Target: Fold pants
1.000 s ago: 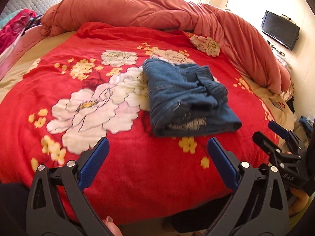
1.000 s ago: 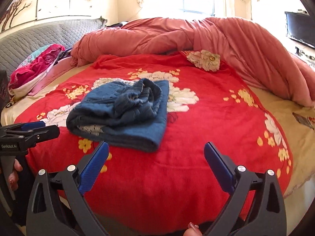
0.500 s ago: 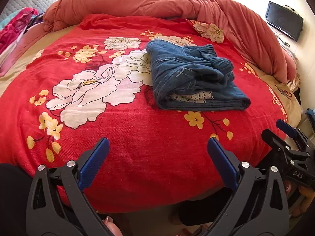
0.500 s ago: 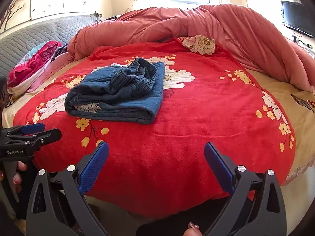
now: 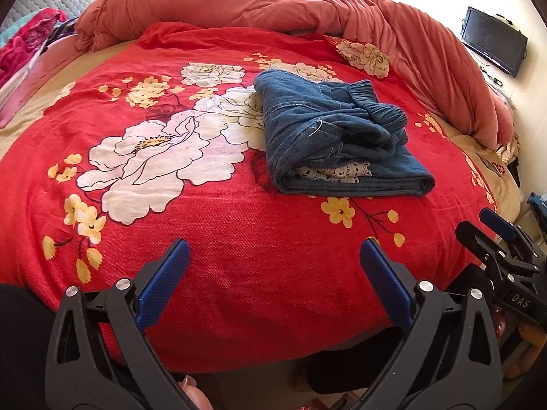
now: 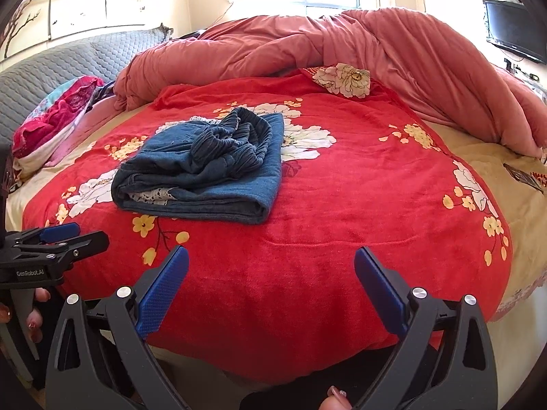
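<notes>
Blue denim pants point(image 5: 336, 140) are lying folded into a thick bundle on the red floral blanket point(image 5: 191, 205), elastic waistband bunched on top, a strip of white lace showing at the near open edge. In the right wrist view the same pants point(image 6: 205, 167) are sitting left of center, well apart from both grippers.

Left gripper point(image 5: 273, 256) is hovering over the near edge of the blanket, jaws spread wide, holding nothing — blue pads facing each other across bare red fabric. Right gripper point(image 6: 270, 263) is doing the same at the bed edge, jaws wide apart, nothing between them. Each gripper is also showing at the side of the other's view: right gripper point(image 5: 502, 249) at the far right, left gripper point(image 6: 51, 242) at the far left, with a hand point(image 6: 30, 317) gripping its handle.

A pink-red duvet point(image 6: 342, 48) is lying heaped along the far side of the bed. A TV point(image 5: 492, 44) is hanging on the right wall. Pink clothes point(image 6: 54, 119) are piled by the grey quilted headboard point(image 6: 51, 71).
</notes>
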Demonstrator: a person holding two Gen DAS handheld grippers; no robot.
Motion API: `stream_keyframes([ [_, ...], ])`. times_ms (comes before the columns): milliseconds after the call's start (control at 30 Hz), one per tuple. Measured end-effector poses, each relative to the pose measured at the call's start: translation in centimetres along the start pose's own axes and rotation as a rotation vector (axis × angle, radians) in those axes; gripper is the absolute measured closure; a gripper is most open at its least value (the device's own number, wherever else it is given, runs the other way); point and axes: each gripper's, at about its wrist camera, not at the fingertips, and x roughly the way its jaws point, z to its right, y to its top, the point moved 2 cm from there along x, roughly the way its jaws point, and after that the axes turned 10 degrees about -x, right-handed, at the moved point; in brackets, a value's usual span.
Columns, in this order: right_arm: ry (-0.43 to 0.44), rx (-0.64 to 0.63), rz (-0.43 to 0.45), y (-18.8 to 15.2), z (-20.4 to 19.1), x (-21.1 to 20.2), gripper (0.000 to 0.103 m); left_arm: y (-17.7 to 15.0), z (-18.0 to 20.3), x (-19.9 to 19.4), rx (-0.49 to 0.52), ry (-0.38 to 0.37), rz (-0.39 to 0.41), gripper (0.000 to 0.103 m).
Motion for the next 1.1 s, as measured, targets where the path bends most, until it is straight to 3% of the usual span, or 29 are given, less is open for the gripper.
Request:
stream_keyframes([
  [1100,-0.01,-0.001,-0.003,0.3,-0.18,-0.12,0.006,0.21,-0.04,-0.46,-0.013,0.009,0.002,0.009],
])
